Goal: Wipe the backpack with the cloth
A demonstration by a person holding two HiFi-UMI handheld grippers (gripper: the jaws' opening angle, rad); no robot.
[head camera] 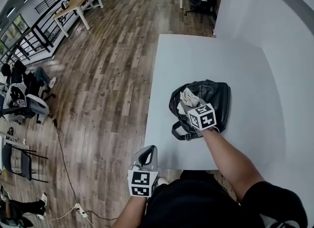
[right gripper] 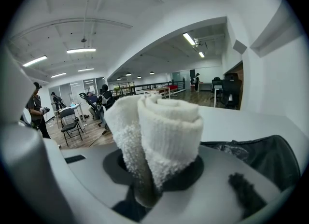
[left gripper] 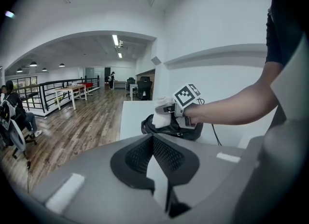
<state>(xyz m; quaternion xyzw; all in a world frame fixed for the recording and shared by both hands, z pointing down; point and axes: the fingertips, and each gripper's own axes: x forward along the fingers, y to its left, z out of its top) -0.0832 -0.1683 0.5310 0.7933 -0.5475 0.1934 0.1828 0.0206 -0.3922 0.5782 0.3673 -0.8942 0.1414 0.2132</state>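
A black backpack (head camera: 212, 99) lies on the white table (head camera: 235, 65), a little left of its middle. My right gripper (head camera: 189, 103) rests over the bag's left part, shut on a bunched white cloth (head camera: 188, 96). In the right gripper view the rolled cloth (right gripper: 157, 136) fills the jaws, with the backpack (right gripper: 263, 158) at lower right. My left gripper (head camera: 147, 158) hangs off the table's near left corner, its jaws closed with nothing between them. From the left gripper view, the backpack (left gripper: 166, 127) and cloth (left gripper: 162, 118) show ahead on the table.
The table's near edge (head camera: 167, 169) lies close to my body, and its left edge (head camera: 153, 89) borders wooden floor. Office chairs (head camera: 27, 105) and seated people sit far left. A wooden table (head camera: 76, 6) and railing stand at the back left.
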